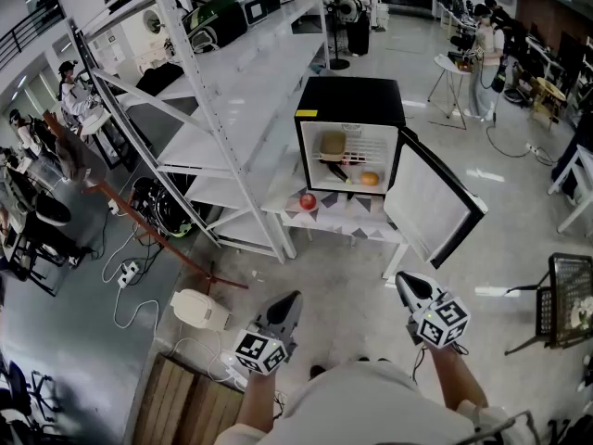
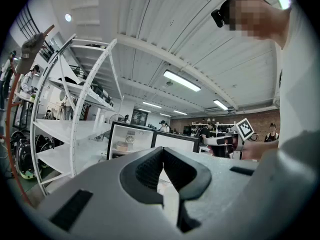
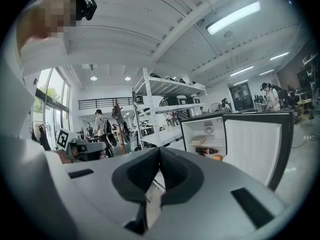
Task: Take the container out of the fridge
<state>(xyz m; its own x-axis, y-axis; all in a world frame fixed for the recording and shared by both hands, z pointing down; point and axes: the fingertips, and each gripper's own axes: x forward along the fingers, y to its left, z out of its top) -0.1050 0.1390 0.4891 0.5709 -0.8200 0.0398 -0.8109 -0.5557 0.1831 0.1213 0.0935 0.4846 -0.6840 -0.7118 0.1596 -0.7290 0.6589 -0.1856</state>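
Observation:
A small black fridge (image 1: 350, 100) stands on a low white table (image 1: 343, 219) with its door (image 1: 434, 202) swung open to the right. On its upper shelf sits a tan container (image 1: 333, 143); below lie a dark bottle (image 1: 337, 170) and an orange (image 1: 369, 179). The left gripper (image 1: 291, 301) and the right gripper (image 1: 404, 284) are held low near the person's body, well short of the fridge, both shut and empty. The container (image 3: 202, 140) shows in the right gripper view and the container (image 2: 122, 146) in the left gripper view, inside the open fridge.
A red apple (image 1: 308, 201) lies on the table in front of the fridge. White metal shelving (image 1: 218, 109) stands to the left. Cables and a power strip (image 1: 128, 272) lie on the floor, beside a white box (image 1: 200, 310). A wire basket (image 1: 567, 297) is at right. People stand in the background.

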